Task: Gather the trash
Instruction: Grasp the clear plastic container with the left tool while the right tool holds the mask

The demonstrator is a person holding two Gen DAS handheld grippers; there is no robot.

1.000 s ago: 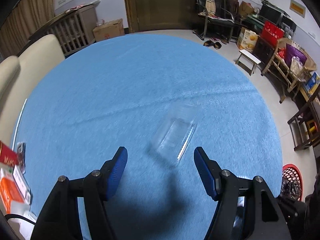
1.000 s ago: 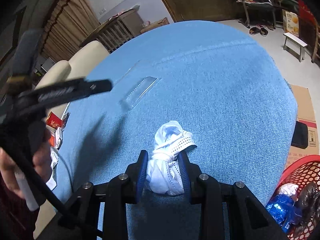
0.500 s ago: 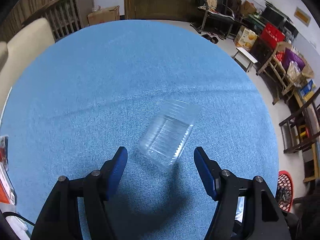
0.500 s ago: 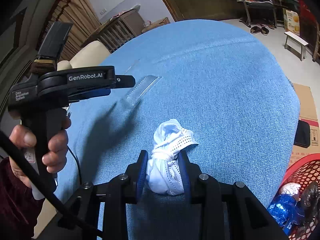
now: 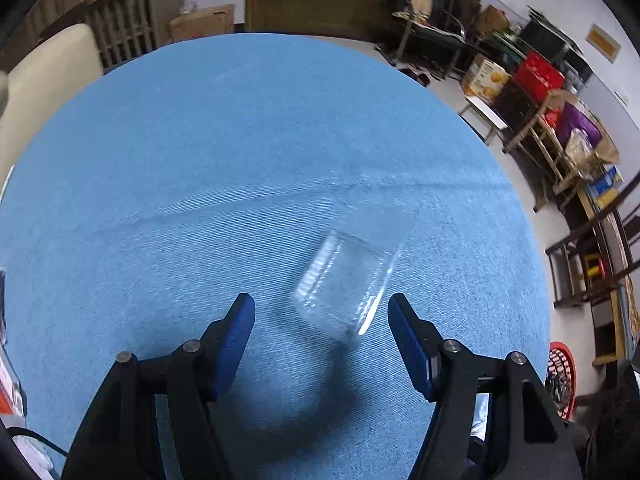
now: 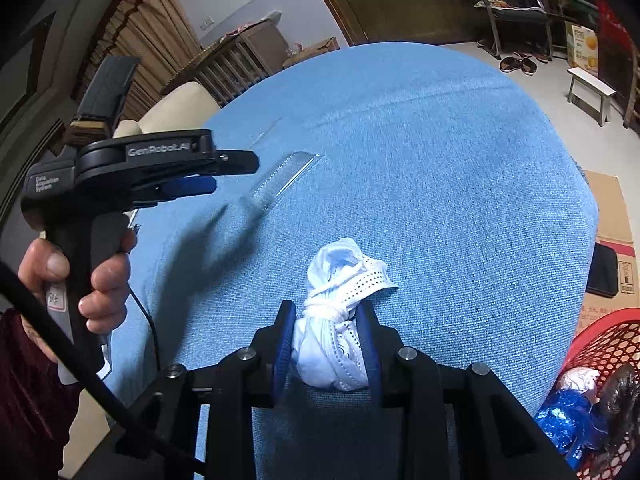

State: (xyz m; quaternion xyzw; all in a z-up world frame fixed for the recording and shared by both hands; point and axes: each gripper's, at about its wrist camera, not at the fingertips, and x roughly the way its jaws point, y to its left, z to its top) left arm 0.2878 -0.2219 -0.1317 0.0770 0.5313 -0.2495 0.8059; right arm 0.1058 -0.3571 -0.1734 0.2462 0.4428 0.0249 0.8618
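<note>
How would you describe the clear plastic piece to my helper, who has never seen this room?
Start at the round table with the blue cloth. Near its middle lies a clear plastic tray, just ahead of the open left gripper. It is see-through with ribbed edges, unlike the crumpled white mask clamped in the right gripper.

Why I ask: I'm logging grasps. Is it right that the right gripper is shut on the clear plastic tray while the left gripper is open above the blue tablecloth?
Not quite. The right gripper is shut on a white face mask, as the right wrist view shows. The clear plastic tray lies free on the blue tablecloth, ahead of the open left gripper.
</note>
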